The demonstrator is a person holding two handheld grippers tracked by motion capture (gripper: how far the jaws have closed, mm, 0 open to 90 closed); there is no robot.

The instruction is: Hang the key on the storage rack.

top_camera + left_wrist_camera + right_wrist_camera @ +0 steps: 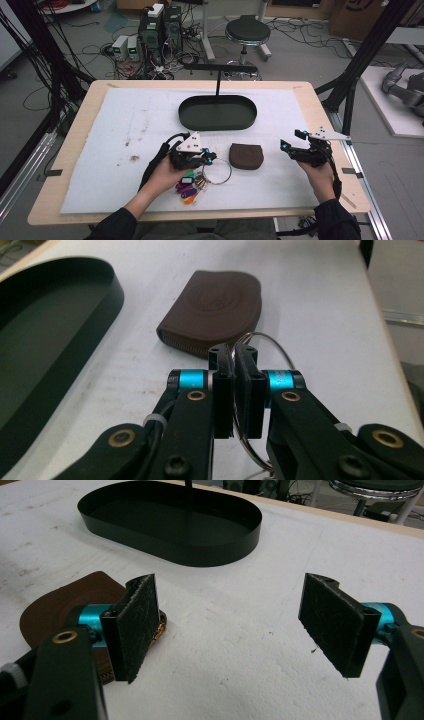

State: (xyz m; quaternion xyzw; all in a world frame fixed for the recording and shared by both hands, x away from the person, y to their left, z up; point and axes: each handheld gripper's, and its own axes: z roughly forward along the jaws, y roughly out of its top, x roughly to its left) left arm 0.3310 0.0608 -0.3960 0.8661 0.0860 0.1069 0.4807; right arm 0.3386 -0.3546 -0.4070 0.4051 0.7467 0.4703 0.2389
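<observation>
Key ring (272, 347) pinched in left gripper (234, 352); right gripper (227, 625) wide; white mat (125, 150), cabled floor (90, 45).

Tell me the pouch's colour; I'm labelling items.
Dark brown: the pouch shows best in the left gripper view.

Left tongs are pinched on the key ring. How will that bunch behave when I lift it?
The key ring is thin wire, so it may pivot in the left tongs. The keys and coloured tags hang loose and will probably dangle and swing. Likely light.
</observation>
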